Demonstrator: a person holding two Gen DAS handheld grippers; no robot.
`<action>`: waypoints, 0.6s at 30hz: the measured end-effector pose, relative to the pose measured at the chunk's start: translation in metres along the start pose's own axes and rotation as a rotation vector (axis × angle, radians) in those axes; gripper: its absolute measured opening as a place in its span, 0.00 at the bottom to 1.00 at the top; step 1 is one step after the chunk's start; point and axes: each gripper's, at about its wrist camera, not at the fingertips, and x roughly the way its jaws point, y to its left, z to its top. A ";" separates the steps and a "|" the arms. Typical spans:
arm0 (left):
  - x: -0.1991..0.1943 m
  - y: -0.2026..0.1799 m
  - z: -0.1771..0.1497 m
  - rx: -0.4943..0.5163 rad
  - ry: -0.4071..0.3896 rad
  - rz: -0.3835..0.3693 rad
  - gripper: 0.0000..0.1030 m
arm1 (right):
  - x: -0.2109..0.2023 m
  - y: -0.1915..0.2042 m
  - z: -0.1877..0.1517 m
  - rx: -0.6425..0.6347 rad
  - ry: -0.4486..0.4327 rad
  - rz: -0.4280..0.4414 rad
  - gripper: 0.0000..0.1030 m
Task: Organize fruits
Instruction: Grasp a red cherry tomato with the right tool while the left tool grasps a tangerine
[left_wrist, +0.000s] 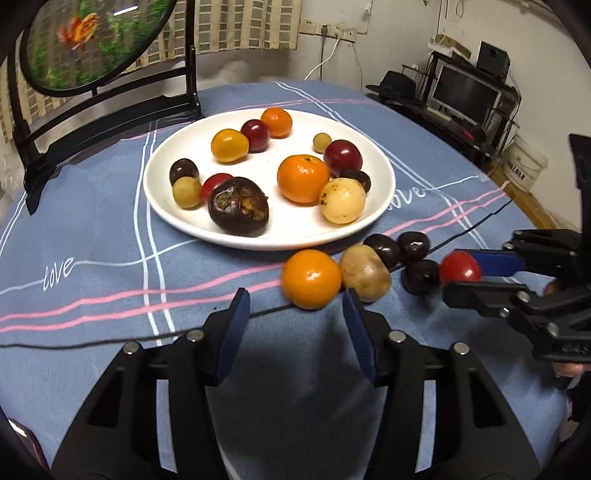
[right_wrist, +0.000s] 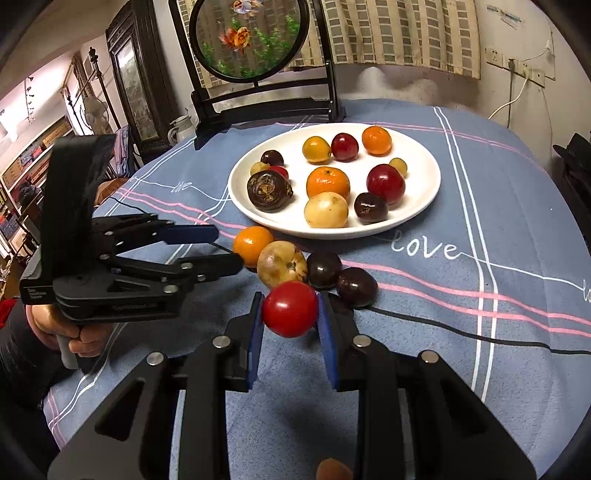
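A white plate (left_wrist: 177, 218) (right_wrist: 424, 210) holds several fruits: oranges, red and dark plums, yellow fruits. On the cloth in front of it lie an orange (left_wrist: 311, 278) (right_wrist: 253, 245), a tan fruit (left_wrist: 365, 272) (right_wrist: 282, 264) and dark plums (left_wrist: 413, 246) (right_wrist: 356, 287). My right gripper (right_wrist: 290, 314) (left_wrist: 461, 275) is shut on a red tomato (right_wrist: 290, 308) (left_wrist: 460, 267), just in front of that group. My left gripper (left_wrist: 295, 302) (right_wrist: 221, 249) is open and empty, its jaws just short of the orange.
A round painted screen on a black stand (left_wrist: 96, 44) (right_wrist: 251, 40) stands behind the plate. A black cable (left_wrist: 110, 341) (right_wrist: 461, 332) crosses the blue cloth (left_wrist: 92, 221). A shelf with a monitor (left_wrist: 465, 92) stands off the table's right.
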 end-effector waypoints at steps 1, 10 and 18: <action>0.004 -0.001 0.002 0.007 0.003 0.004 0.52 | 0.000 0.000 0.000 0.002 0.000 0.002 0.27; 0.021 -0.002 0.011 0.026 0.029 -0.035 0.46 | 0.003 -0.004 0.000 0.011 0.011 0.000 0.27; 0.024 -0.011 0.009 0.044 0.035 -0.019 0.38 | 0.006 -0.004 -0.001 0.014 0.018 -0.006 0.27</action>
